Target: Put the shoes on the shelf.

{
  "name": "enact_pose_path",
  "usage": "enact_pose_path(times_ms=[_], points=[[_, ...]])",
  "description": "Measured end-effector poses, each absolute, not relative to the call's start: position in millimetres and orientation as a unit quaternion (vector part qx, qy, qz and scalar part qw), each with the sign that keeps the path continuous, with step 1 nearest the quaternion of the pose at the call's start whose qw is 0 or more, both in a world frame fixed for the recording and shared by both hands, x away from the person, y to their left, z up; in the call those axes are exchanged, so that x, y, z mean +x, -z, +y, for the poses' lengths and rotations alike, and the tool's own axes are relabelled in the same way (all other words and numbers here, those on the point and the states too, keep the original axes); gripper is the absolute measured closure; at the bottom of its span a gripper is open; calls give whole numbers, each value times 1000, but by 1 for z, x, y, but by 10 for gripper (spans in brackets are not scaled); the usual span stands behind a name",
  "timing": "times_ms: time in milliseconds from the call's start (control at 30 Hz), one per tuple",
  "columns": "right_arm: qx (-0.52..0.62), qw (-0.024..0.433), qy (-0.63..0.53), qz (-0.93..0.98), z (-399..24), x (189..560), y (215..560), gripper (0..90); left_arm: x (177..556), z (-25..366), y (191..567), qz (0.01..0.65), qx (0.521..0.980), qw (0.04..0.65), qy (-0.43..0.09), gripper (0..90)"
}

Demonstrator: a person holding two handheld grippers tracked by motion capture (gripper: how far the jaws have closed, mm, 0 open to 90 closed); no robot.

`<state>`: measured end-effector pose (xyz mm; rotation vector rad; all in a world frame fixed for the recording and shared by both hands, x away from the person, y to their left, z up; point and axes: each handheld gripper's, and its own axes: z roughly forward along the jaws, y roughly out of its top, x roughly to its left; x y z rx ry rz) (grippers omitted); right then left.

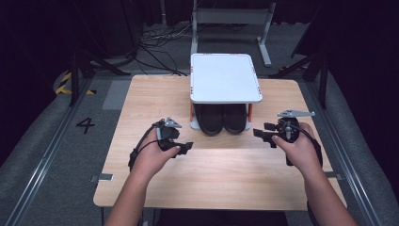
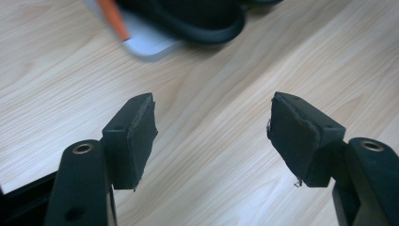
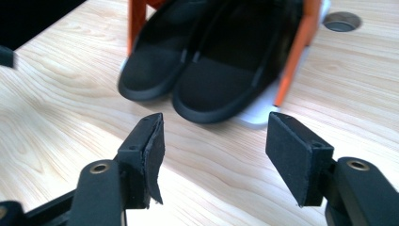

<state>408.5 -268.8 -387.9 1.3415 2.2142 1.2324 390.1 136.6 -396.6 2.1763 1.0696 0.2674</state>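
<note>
Two grippers hang over the near half of the wooden table (image 1: 141, 99), one on each side of a small shoe rack. At the left, the left gripper (image 1: 185, 147) sits in the person's left hand (image 1: 157, 157), pointing right toward the middle of the table; its cable loops off to the left. In the left gripper view its jaws stand well apart with bare wood between them, nothing clamped, and the rack's pale base with an orange leg (image 2: 113, 19) lies beyond them at the far edge.

In the middle, toward the far side, stands the rack (image 1: 226, 77): a white top shelf on orange legs, with a pair of black shoes (image 1: 222, 118) side by side on the lower level, toes toward the near edge. The right gripper view shows the two shoes (image 3: 207, 70) touching each other between the orange legs, their toes reaching the front of the white base.

At the right, the right gripper (image 1: 263, 135) is held in the right hand (image 1: 299, 148), pointing left toward the shoes, a grey three-cornered plate on top. Its jaws are also spread wide and hold nothing; the shoes lie near but apart from them.
</note>
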Motion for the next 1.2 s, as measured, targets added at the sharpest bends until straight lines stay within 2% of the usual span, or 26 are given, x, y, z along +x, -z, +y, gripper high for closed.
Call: enact_pose_path(times_ms=[300, 367, 400, 500, 567, 733, 867, 1000, 1200], points=[[454, 164, -428, 764, -308, 407, 385, 385, 394, 169, 392, 405, 842, 336, -120, 271], [426, 202, -400, 786, -329, 412, 390, 378, 399, 179, 396, 418, 836, 331, -130, 250], [427, 203, -395, 788, -333, 413, 392, 360, 400, 182, 398, 425, 835, 325, -128, 244], [439, 194, -388, 787, -348, 418, 399, 319, 403, 188, 402, 438, 828, 325, -132, 221], [443, 190, -390, 785, -355, 421, 404, 301, 406, 194, 408, 453, 817, 335, -125, 171], [454, 201, -393, 774, -364, 427, 416, 263, 413, 209, 421, 471, 806, 335, -124, 167], [434, 172, -369, 803, -373, 433, 433, 249, 416, 217, 429, 484, 802, 327, -126, 165], [414, 136, -344, 832, -381, 438, 451, 218, 418, 218, 435, 483, 814, 292, -139, 167], [437, 152, -377, 802, -388, 443, 473, 218, 426, 217, 452, 482, 807, 314, -137, 164]])
